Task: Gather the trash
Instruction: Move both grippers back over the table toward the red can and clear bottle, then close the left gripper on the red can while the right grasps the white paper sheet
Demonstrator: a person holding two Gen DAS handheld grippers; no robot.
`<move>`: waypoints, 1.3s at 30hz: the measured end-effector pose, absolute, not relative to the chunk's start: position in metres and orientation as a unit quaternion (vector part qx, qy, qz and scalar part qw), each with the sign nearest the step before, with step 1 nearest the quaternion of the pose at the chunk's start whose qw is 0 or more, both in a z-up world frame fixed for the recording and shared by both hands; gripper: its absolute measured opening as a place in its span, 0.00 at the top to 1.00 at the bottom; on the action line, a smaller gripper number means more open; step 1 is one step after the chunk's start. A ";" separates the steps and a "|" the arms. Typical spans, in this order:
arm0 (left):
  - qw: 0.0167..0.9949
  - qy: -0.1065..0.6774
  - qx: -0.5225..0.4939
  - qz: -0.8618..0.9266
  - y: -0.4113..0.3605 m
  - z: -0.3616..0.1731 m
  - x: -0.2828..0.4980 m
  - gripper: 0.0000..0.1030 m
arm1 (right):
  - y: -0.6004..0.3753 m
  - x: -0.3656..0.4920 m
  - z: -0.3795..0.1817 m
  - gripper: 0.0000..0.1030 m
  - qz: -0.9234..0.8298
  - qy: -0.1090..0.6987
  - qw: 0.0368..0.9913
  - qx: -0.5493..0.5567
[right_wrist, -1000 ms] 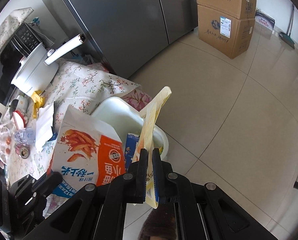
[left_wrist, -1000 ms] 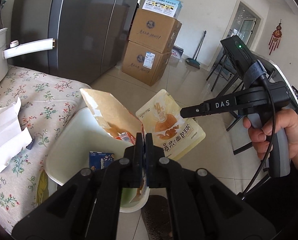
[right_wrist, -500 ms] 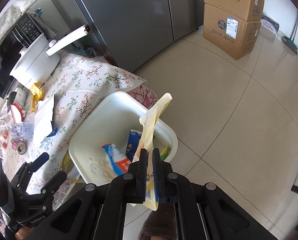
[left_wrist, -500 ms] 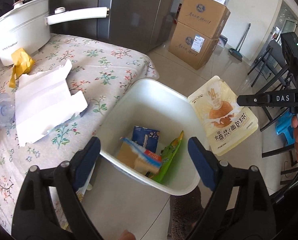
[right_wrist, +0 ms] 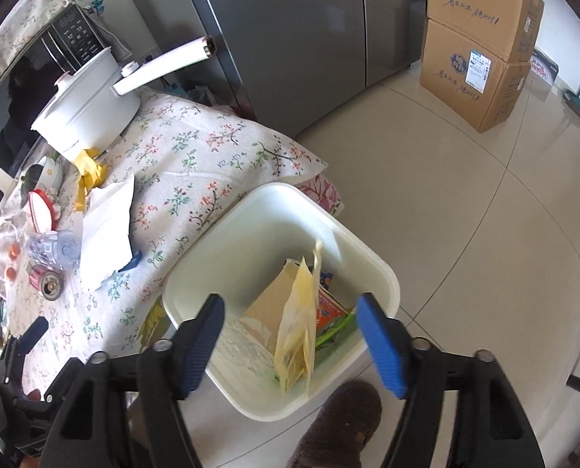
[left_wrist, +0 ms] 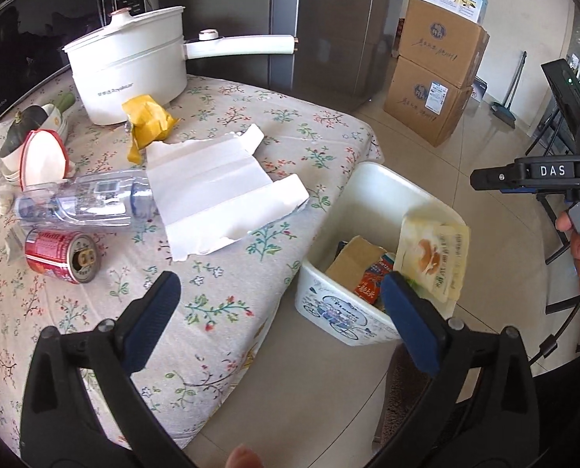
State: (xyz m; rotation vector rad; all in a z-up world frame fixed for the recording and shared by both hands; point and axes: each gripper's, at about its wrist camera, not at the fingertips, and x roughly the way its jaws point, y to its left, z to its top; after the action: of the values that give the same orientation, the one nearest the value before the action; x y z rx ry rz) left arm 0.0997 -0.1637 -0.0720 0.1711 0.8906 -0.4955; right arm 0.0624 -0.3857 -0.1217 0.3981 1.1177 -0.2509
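Note:
A white bin [left_wrist: 383, 179] stands on the floor beside the floral-cloth table [left_wrist: 220, 300]. In it lie a brown-backed snack bag [left_wrist: 354, 257] and other wrappers. A yellow bread pouch [right_wrist: 296, 335] drops upright into the bin [right_wrist: 278, 193], loose between the jaws of my right gripper [right_wrist: 290, 345], which are opening. My left gripper [left_wrist: 280, 319] is also opening, wide and empty, over the table's edge. On the table lie a torn white paper box [left_wrist: 216, 195], a clear bottle [left_wrist: 83, 204], a red can [left_wrist: 58, 251] and a yellow wrapper [left_wrist: 147, 121].
A white pot [left_wrist: 130, 74] with a long handle stands at the table's back, before a microwave. Bowls [left_wrist: 36, 144] sit at the left. Cardboard boxes [left_wrist: 434, 74] and a fridge are beyond. A slippered foot [right_wrist: 336, 425] is beside the bin.
My left gripper opened, dropped the orange snack bag into the bin and swung left toward the table. My right gripper's jaws opened and the yellow pouch fell free into the bin.

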 end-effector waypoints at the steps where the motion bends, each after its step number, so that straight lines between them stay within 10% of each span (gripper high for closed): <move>1: 0.871 0.424 0.080 -0.233 -0.159 -0.070 0.100 0.01 | -0.379 0.065 -0.119 0.26 -0.113 0.525 0.825 0.179; 39: 0.869 0.442 0.039 -0.217 0.014 -0.131 0.208 0.01 | -0.232 0.177 -0.140 0.19 -0.036 0.548 0.831 0.088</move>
State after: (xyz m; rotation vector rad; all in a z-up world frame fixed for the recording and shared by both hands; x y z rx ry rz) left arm 0.2079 0.0135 -0.1307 0.0823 0.9254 -0.4537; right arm 0.1767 -0.2323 -0.1401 0.1856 1.1617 -0.0762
